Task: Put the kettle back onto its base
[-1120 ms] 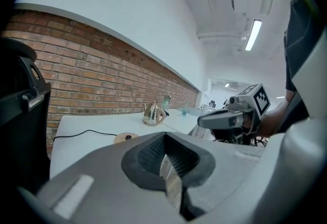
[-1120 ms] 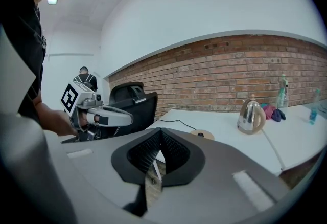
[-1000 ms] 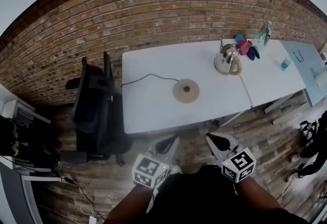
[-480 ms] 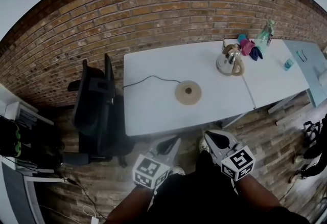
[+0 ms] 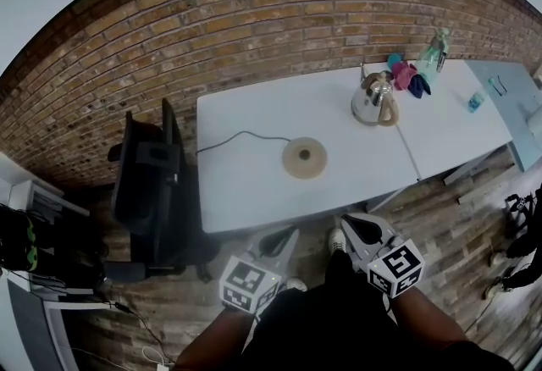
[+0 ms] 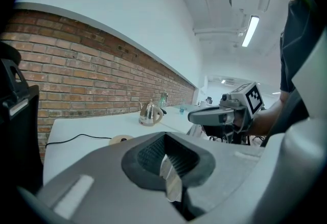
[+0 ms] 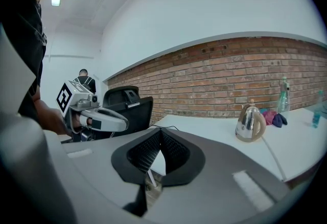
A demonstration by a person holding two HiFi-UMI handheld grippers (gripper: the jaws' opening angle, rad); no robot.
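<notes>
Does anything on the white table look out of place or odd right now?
The shiny metal kettle with the tan handle stands upright on the white table, apart from its round beige base, which sits empty nearer the middle. Nothing looks spilled or tipped.

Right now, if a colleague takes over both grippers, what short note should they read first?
Left gripper: shut, empty, held short of the white table.
Right gripper: shut, empty, also short of the table.
Kettle: upright on the table's far right part, apart from its base.
Base: round, bare, near the table's middle, with its cord running off to the left.
Done: nothing yet; the kettle is untouched.
Left: reach the kettle, probably grip it by the handle, carry it over and set it on the base.
</notes>
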